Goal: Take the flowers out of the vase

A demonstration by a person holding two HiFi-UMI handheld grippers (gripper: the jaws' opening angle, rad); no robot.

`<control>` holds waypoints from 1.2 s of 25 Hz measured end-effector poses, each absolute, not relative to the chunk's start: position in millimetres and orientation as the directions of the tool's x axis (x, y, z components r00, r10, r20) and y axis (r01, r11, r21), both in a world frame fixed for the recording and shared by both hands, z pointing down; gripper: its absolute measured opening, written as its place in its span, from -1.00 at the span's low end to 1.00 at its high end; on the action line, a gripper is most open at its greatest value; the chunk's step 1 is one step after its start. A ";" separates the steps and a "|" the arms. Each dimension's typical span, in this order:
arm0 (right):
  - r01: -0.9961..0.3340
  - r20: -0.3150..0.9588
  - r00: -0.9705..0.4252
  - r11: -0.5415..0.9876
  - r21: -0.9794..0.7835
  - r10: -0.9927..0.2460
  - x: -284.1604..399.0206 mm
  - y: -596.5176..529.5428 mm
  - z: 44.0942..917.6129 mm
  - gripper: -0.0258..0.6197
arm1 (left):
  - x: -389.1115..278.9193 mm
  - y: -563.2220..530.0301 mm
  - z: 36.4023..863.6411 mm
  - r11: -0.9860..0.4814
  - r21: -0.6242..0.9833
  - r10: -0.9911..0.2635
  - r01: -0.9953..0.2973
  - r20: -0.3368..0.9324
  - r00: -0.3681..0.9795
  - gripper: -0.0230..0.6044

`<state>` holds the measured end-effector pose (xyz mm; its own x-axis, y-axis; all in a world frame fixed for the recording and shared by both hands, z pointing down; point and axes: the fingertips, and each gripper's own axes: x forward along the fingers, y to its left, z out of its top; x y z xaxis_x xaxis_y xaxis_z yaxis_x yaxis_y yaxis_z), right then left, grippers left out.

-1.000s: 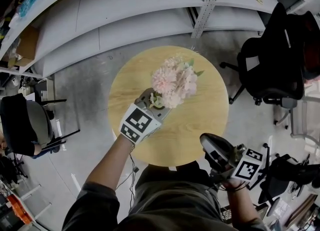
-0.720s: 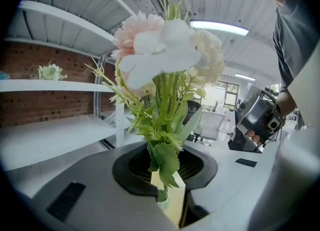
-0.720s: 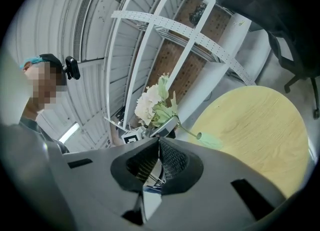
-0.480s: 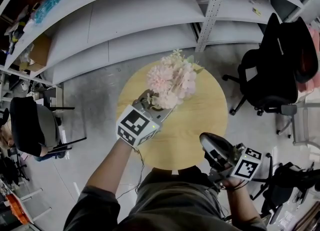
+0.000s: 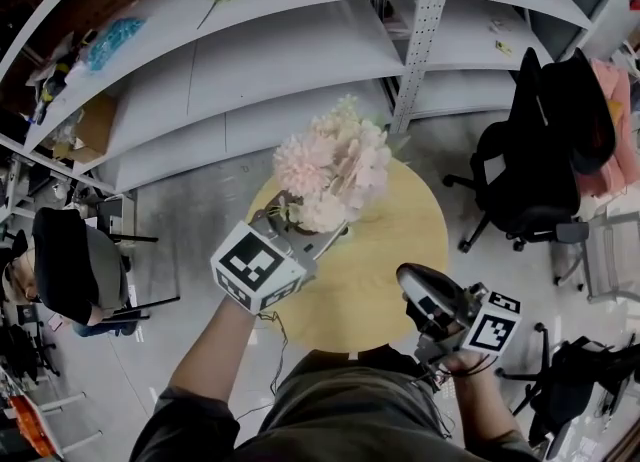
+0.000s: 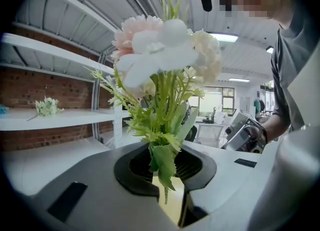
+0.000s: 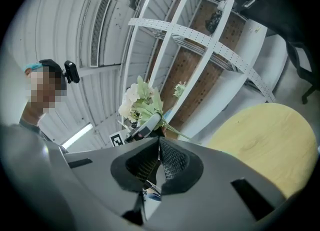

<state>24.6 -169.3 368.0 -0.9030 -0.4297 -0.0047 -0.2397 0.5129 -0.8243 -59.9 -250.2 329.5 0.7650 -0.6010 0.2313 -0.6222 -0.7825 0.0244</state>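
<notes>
Held: flowers (image 5: 332,172) in left claw (image 5: 298,232), green stems between its jaws, which are closing on them. The bunch hangs above the round table (image 5: 400,250). The right claw (image 5: 412,285) has its jaws together, empty, by the table's near edge. Against a second ago, bunch and left claw are higher, nearer the head. Around: grey shelves (image 5: 300,60) behind, black chair (image 5: 530,150) to the right.

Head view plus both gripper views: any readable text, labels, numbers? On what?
No readable words or numbers in any view.
Marker cube by the flowers: black-and-white square pattern, no letters.
Marker cube at lower right: pattern only.
Small scraps on the shelf: too small to read.
</notes>
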 end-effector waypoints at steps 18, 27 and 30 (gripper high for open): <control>-0.202 -0.061 -0.918 0.596 -0.777 -0.391 16.1 -172.7 336.6 -0.87 | -64.4 -238.2 310.0 -0.752 0.016 -0.639 -0.659 0.228 0.735 -0.69; -0.205 -0.044 -0.925 0.592 -0.780 -0.378 13.4 -170.7 340.9 -0.87 | -65.1 -235.0 318.9 -0.743 0.035 -0.644 -0.668 0.230 0.729 -0.69; -0.205 -0.040 -0.927 0.593 -0.778 -0.373 13.5 -171.8 340.1 -0.87 | -66.1 -236.0 320.5 -0.739 0.042 -0.647 -0.672 0.231 0.726 -0.69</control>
<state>13.5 -171.8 340.1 -0.9270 -0.3729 -0.0404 -0.2047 0.5934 -0.7785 -66.1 -236.0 320.5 0.7263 -0.6474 0.2309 -0.6723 -0.7391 0.0423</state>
